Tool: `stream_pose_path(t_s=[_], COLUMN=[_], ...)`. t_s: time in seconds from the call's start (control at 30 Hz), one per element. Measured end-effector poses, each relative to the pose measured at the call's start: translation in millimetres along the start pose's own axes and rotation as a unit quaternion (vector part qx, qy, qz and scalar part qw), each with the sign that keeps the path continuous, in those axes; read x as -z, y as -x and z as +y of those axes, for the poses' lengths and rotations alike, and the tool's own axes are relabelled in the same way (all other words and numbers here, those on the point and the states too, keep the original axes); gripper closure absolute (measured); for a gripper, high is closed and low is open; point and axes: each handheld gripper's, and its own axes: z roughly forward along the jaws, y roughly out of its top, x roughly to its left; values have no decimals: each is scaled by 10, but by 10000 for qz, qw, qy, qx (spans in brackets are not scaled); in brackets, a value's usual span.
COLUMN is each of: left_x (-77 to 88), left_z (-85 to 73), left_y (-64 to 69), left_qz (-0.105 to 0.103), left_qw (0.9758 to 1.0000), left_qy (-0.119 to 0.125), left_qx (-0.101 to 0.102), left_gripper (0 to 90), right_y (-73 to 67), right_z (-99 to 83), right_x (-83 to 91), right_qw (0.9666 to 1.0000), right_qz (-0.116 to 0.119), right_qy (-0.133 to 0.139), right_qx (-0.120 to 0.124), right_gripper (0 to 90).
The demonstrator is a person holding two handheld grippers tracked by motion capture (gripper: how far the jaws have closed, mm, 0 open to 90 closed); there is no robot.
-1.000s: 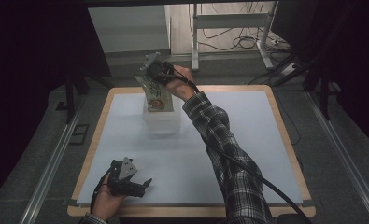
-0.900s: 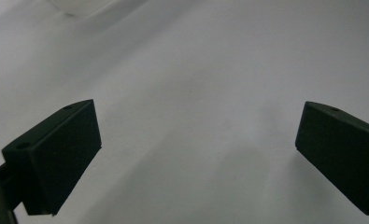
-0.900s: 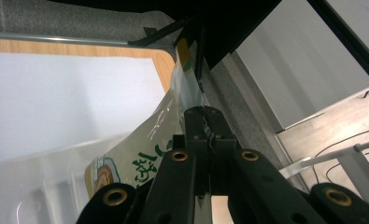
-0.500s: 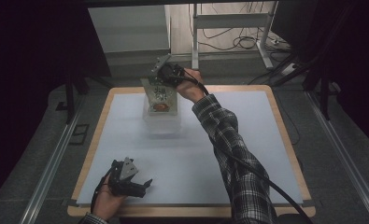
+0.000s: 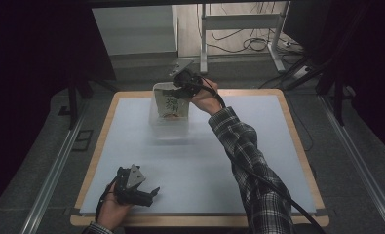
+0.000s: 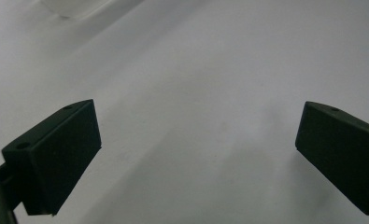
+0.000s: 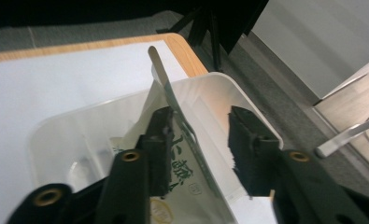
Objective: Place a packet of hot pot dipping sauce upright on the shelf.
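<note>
While standing upright in clear plastic bin (image 5: 168, 124) near table's (image 5: 278, 146) far edge, flat packet (image 5: 171, 105) w/ green print sits between right gripper (image 7: 198, 142) jaws, against one jaw, other jaw apart; parted, not clamped. Packet glossy, thin, stiff top seal. Bin translucent, rounded corners. Left gripper (image 5: 148, 191) at near-left corner, jaws wide apart over matte white sheet.
</note>
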Motion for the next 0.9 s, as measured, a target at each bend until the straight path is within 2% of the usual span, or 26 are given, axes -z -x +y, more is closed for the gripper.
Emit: stream_pose_path(t_s=[0.3, 0.4, 0.63, 0.9], left_x=[-7, -8, -9, -12], left_z=[2, 1, 1, 0], left_y=[5, 7, 7, 9], left_qz=[2, -2, 0, 0], left_qw=[10000, 10000, 10000, 10000], left_qy=[14, 8, -2, -43], left_qx=[29, 36, 46, 5], left_gripper=[2, 2, 2, 1], right_y=[-24, -37, -66, -121], right_z=[-94, -131, -208, -422], right_x=[151, 183, 269, 455], right_qw=[9995, 9991, 9986, 9971], right_qz=[127, 202, 212, 293], right_qy=[75, 67, 94, 224], right_qx=[-281, -362, -466, -671], right_gripper=[421, 391, 339, 258])
